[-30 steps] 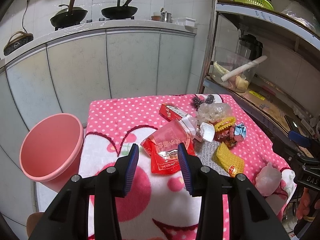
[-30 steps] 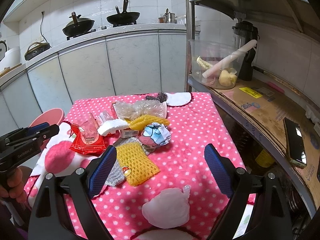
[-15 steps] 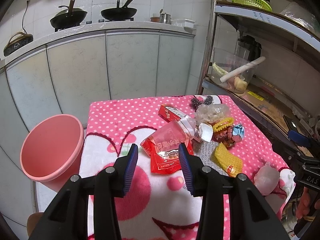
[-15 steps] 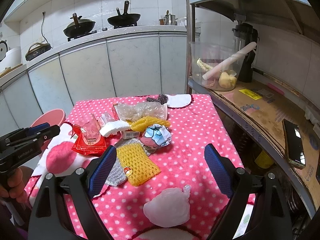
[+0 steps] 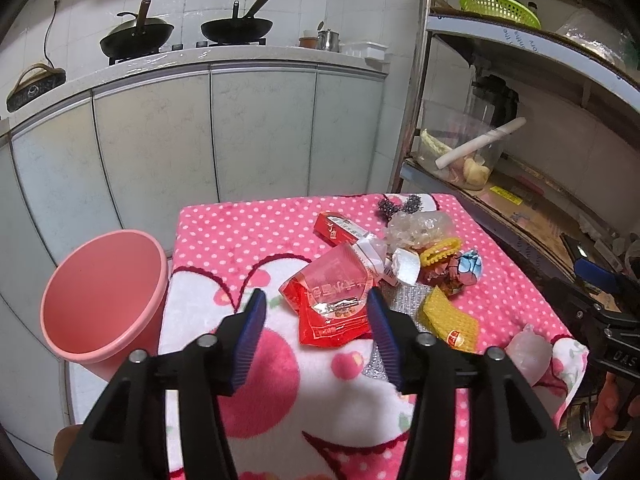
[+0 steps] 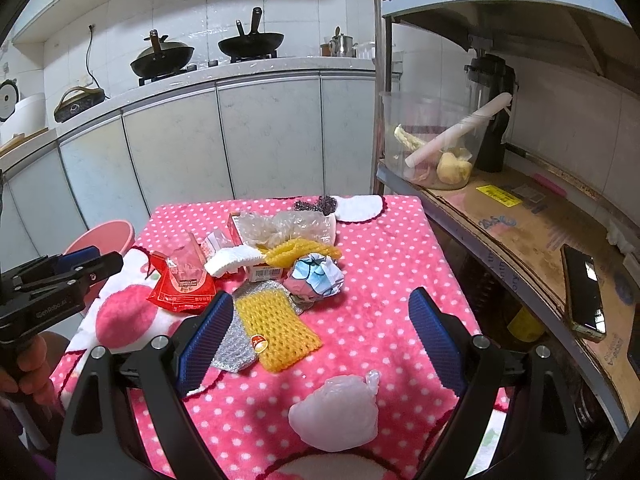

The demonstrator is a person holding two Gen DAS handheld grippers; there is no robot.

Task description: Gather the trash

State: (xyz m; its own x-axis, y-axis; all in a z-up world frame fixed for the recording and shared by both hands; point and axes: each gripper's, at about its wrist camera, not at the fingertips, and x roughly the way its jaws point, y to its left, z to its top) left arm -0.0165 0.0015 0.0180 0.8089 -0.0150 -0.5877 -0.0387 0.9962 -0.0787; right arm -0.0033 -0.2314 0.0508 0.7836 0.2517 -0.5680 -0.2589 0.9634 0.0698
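Trash lies on a pink dotted tablecloth (image 5: 248, 236): a red snack wrapper (image 5: 332, 308) (image 6: 182, 284), a yellow foam net (image 6: 276, 326) (image 5: 450, 322), a crumpled blue-white wrapper (image 6: 318, 276), clear plastic bags (image 6: 280, 226) and a white knotted bag (image 6: 336, 412). A pink bin (image 5: 102, 294) stands left of the table. My left gripper (image 5: 316, 334) is open, just short of the red wrapper. My right gripper (image 6: 320, 340) is wide open above the table's front part, the white bag below it.
A red box (image 5: 336, 228) and a dark scourer (image 5: 398, 206) lie at the table's far side. A metal shelf (image 6: 520, 232) with a phone (image 6: 584, 292) and a plastic tub (image 6: 432, 148) runs along the right. Cabinets (image 5: 240, 132) stand behind.
My left gripper has drawn back and risen slightly, so the red wrapper sits a little farther from the fingertips. The right gripper has barely moved. Both stay open.
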